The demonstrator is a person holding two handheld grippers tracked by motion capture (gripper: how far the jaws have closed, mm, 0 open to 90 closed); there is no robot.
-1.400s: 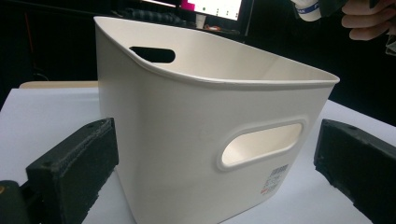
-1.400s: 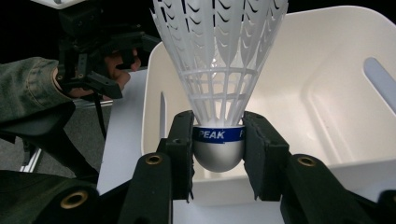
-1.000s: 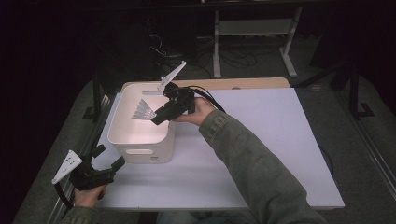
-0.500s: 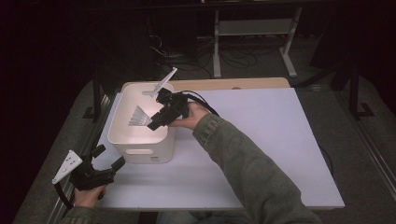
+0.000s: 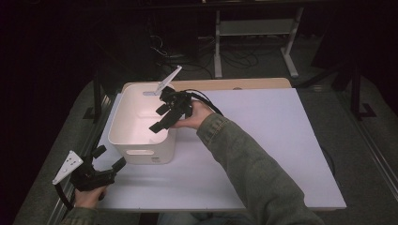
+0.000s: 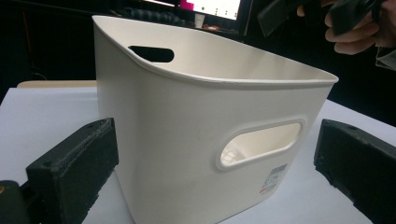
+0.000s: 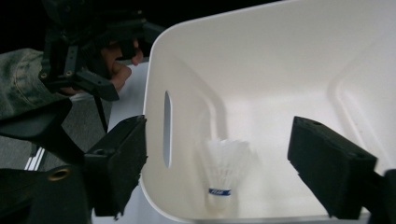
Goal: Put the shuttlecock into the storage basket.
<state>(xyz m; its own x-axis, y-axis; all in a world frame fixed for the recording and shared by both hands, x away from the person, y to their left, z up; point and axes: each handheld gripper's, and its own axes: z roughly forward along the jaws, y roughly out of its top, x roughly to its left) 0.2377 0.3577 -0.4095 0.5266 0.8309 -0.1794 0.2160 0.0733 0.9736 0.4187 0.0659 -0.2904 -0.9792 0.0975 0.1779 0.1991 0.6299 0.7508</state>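
A white bin [image 5: 141, 151] with handle slots stands on the left part of the white tabletop [image 5: 272, 140]. In the right gripper view a white shuttlecock [image 7: 225, 170] with a blue band lies on the bin's floor [image 7: 280, 70], cork end toward the camera. My right gripper [image 5: 158, 118] hangs over the bin's right rim, jaws open and empty; the shuttlecock lies below and between them [image 7: 222, 140]. My left gripper [image 5: 109, 158] is open near the table's front left, pointing at the bin's front wall [image 6: 187, 121] without touching it.
A wooden strip [image 5: 234, 84] runs along the table's far edge. Behind it are a metal stand [image 5: 253, 28] and cables on the dark floor. The right half of the tabletop is bare.
My right gripper held the shuttlecock over the bin before; it has since opened and let it drop inside. The right hand shifted slightly right. The left gripper stayed in place.
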